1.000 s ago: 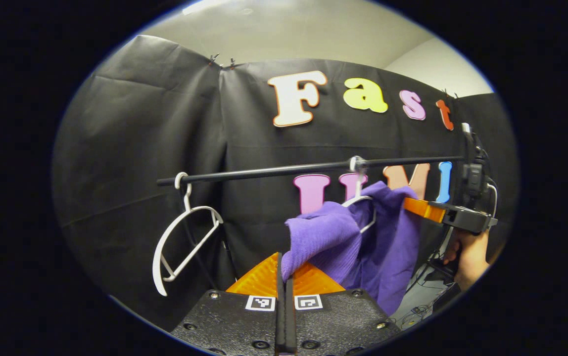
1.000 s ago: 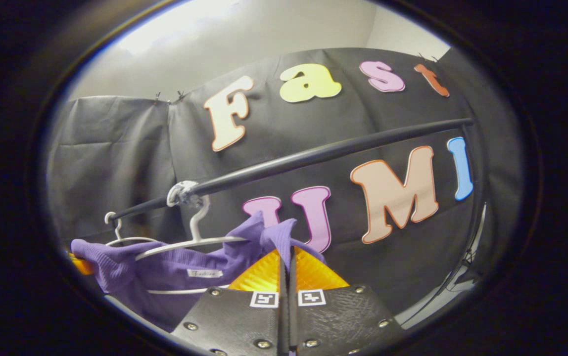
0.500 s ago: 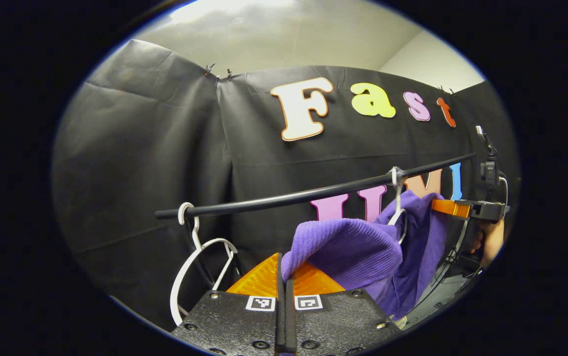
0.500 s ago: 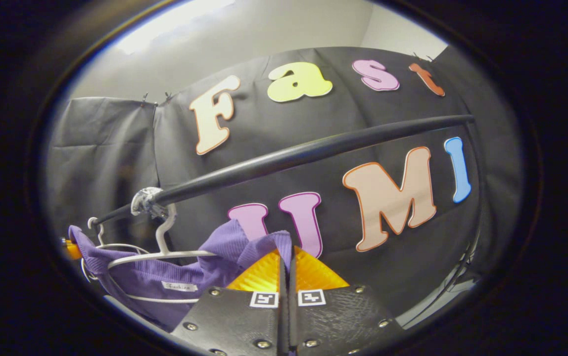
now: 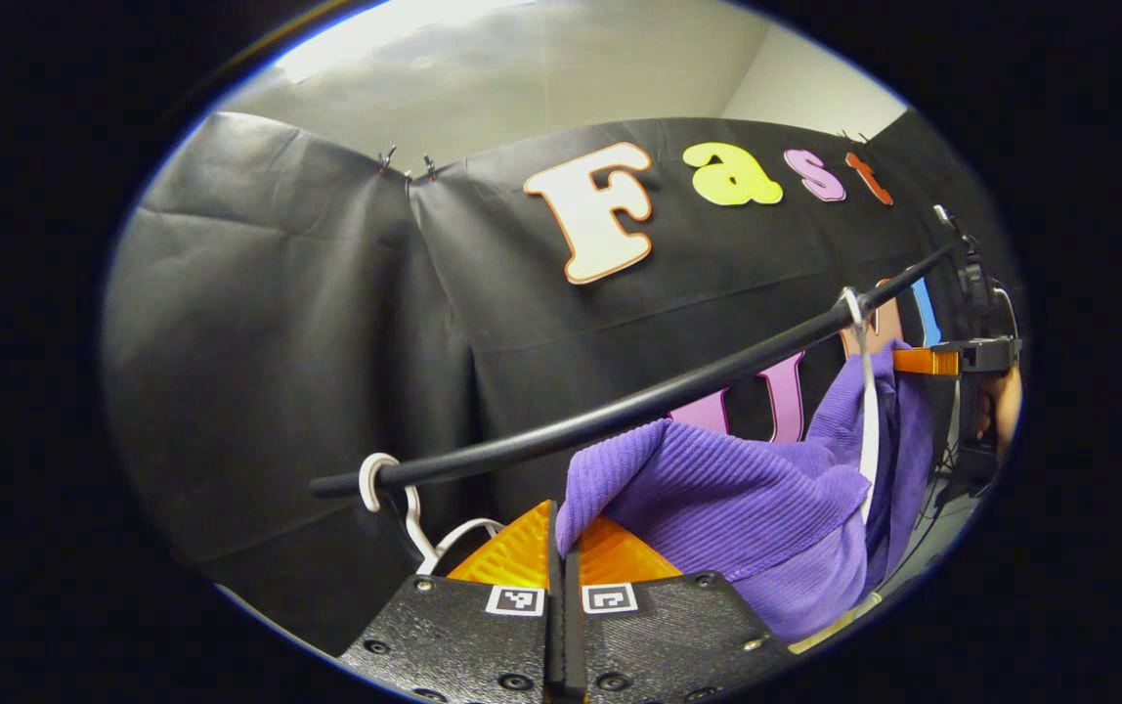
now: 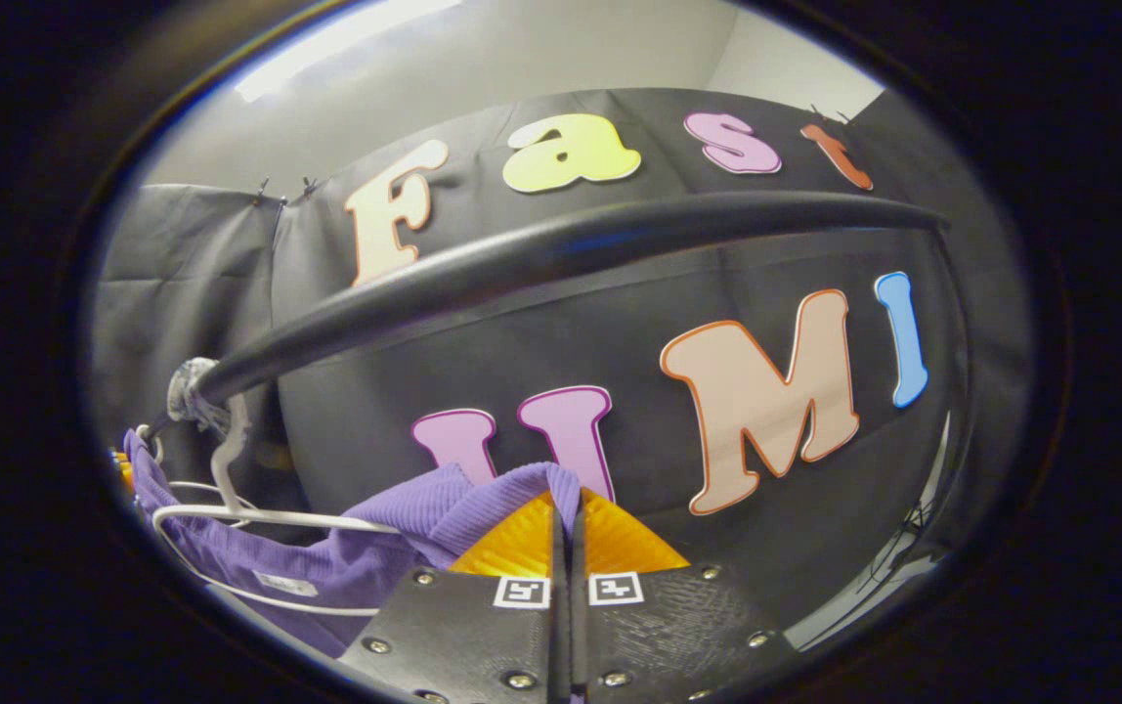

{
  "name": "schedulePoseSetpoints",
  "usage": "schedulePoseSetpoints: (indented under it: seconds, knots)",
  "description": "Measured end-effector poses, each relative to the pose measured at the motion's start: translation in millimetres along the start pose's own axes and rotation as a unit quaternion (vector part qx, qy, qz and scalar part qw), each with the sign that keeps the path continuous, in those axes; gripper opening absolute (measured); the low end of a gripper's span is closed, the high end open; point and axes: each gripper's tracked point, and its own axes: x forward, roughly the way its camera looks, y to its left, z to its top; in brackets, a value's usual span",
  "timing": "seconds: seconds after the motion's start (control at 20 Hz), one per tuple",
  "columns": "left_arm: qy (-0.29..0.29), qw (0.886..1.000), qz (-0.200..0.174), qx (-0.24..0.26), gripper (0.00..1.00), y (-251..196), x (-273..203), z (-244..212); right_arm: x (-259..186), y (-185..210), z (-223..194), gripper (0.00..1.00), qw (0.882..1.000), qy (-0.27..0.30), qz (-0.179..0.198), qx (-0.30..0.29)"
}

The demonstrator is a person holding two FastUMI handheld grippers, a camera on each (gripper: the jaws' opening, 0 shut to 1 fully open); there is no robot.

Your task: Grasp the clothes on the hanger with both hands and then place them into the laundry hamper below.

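A: Since a second before, the left gripper (image 5: pixel 562 533) had swung leftward and pulled the purple garment (image 5: pixel 747 508) out along the rail (image 5: pixel 620 416), so the cloth stretched wider than it did!

B: Right, and up close that gripper was pressed together, pinching a fold of the garment between its fingers.

A: Same story in the right gripper view: the right gripper (image 6: pixel 566 513) was clamped on another edge of the garment (image 6: pixel 395 533), with the rail (image 6: pixel 522 264) looming much nearer overhead than before.

B: Just beyond, the white hanger (image 6: pixel 258 518) was hooked on the rail, the garment draped over it.

A: Farther off in the left gripper view, a second, bare hanger (image 5: pixel 409 508) hung near the rail's end.

B: And at the far right a hand (image 5: pixel 1001 406) held the other gripper against the garment's far edge.
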Motion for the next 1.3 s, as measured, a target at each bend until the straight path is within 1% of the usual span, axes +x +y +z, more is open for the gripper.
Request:
schedulePoseSetpoints:
  seconds: [0.1,0.2,0.3,0.5,0.6,0.7,0.75,0.85,0.9,0.95,1.0,1.05,1.1,1.15,1.2,1.25,1.3]
  knots:
    - [0.002,1.0,0.004,-0.002,0.01,-3,7,-8,8,-2,-5,0.0,1.0,-0.002,-0.003,-0.001]
    - [0.014,1.0,-0.01,-0.008,0.01,-15,17,-17,17,-7,-11,0.0,1.0,0.0,-0.01,-0.002]
    - [0.014,1.0,-0.01,-0.005,0.01,-10,24,-24,25,-15,-18,0.0,1.0,0.002,-0.021,-0.009]
    - [0.024,1.0,0.003,-0.007,0.0,-3,29,-50,35,-19,-38,0.01,1.0,0.01,-0.026,-0.008]
    - [0.027,1.0,-0.009,-0.013,0.01,-14,28,-65,40,-19,-49,0.0,1.0,0.014,-0.025,-0.005]
    - [0.026,0.999,-0.02,-0.017,0.0,-31,31,-76,43,-22,-62,0.0,0.999,0.024,-0.025,-0.006]
    - [0.032,0.999,-0.027,-0.023,0.0,-36,32,-87,47,-24,-68,0.0,0.999,0.028,-0.026,-0.004]
    - [0.044,0.997,-0.031,-0.051,0.0,-43,33,-106,50,-25,-83,0.0,0.999,0.043,-0.027,0.008]
    - [0.056,0.996,-0.029,-0.07,0.01,-43,34,-117,52,-29,-91,0.0,0.998,0.046,-0.029,0.011]
    - [0.059,0.994,-0.025,-0.085,0.0,-43,39,-127,55,-31,-97,0.0,0.998,0.051,-0.027,0.015]
    - [0.069,0.993,-0.023,-0.088,0.01,-43,41,-137,59,-30,-104,0.0,0.998,0.057,-0.026,0.018]
    - [0.074,0.993,-0.022,-0.087,0.0,-43,39,-147,61,-32,-111,0.0,0.997,0.065,-0.027,0.016]
    - [0.068,0.994,-0.022,-0.086,0.0,-46,39,-151,60,-35,-118,0.0,0.997,0.072,-0.032,0.009]
    - [0.077,0.993,-0.023,-0.085,0.0,-51,40,-160,61,-39,-130,0.0,0.995,0.088,-0.038,0.003]
    - [0.08,0.992,-0.03,-0.093,0.0,-58,44,-168,61,-42,-148,0.0,0.993,0.109,-0.042,-0.003]
    - [0.083,0.99,-0.036,-0.107,0.0,-66,36,-172,58,-43,-162,0.0,0.991,0.124,-0.04,-0.003]
    - [0.083,0.988,-0.046,-0.123,0.0,-75,37,-177,54,-41,-172,0.0,0.991,0.128,-0.037,-0.003]
